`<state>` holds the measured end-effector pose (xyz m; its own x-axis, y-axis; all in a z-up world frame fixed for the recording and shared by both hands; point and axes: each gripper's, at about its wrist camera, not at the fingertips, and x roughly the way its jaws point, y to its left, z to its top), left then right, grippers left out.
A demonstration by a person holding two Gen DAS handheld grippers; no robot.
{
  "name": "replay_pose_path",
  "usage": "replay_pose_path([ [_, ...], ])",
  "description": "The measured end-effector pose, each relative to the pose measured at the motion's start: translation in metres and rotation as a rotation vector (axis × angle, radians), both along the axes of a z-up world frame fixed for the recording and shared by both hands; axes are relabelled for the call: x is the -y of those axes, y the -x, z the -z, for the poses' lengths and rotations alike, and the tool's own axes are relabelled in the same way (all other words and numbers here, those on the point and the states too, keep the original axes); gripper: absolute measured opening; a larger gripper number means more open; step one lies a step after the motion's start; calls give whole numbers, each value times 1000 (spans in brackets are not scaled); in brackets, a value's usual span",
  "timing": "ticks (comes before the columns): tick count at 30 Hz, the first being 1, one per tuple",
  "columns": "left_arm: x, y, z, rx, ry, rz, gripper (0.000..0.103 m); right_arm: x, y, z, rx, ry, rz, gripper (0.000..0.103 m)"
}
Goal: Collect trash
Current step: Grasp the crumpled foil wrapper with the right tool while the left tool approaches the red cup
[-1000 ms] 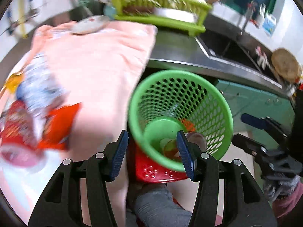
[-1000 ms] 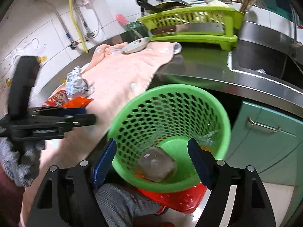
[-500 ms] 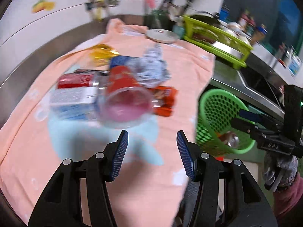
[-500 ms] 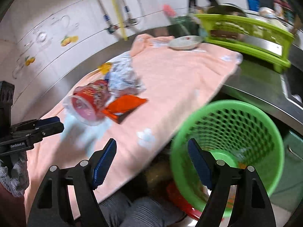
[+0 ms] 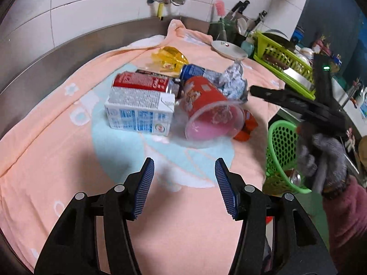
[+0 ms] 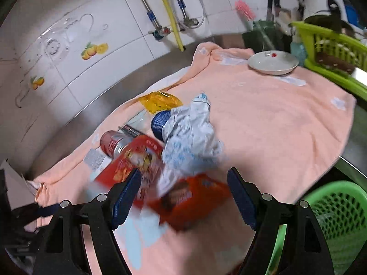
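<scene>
Both claws are spread and hold nothing: the left claw [image 5: 184, 183], whose jaws have just been opening a little, hangs over a bare stretch of the peach towel [image 5: 57, 165] covering the tabletop, and the right claw [image 6: 183, 197] hovers with an orange snack wrapper [image 6: 192, 199] below its gap, not gripped. Just beyond the left claw lies the trash heap. A white milk carton [image 5: 140, 111] lies on its side, touching a tipped red cup [image 5: 211, 112] whose clear mouth faces the camera. Behind the carton rests a red can [image 5: 142, 81], and behind the cup a blue can [image 5: 191, 71] and crumpled foil-like wrapper [image 5: 231, 81]; a yellow wrapper [image 5: 168, 59] lies farthest back. Off the tabletop's right edge stands the green basket [image 5: 278, 151], partly hidden by a gloved hand [image 5: 321, 158]. Farther back sit a white dish [image 6: 273, 63] and a green dish rack [image 6: 332, 50] against the tiled wall.
</scene>
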<state>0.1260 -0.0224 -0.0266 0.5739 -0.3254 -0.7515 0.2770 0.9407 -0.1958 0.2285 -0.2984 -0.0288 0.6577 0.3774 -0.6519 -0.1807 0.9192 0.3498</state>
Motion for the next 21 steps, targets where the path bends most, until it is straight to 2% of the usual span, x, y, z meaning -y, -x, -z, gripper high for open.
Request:
replay_pose_path([
  [5,-2,-18,-14,14,24,-8,60,-5,-34,14,-34,-15,-3,75],
  [11,12,-46,-26,21,36,-7,63,-8,-47,23,-44,-3,-3,74],
  [17,25,-56,-26,-1,62,5,63,-5,-49,27,-39,-13,-12,54],
  [21,35,-55,-23,1,49,27,63,2,-43,24,-27,-28,-11,46],
])
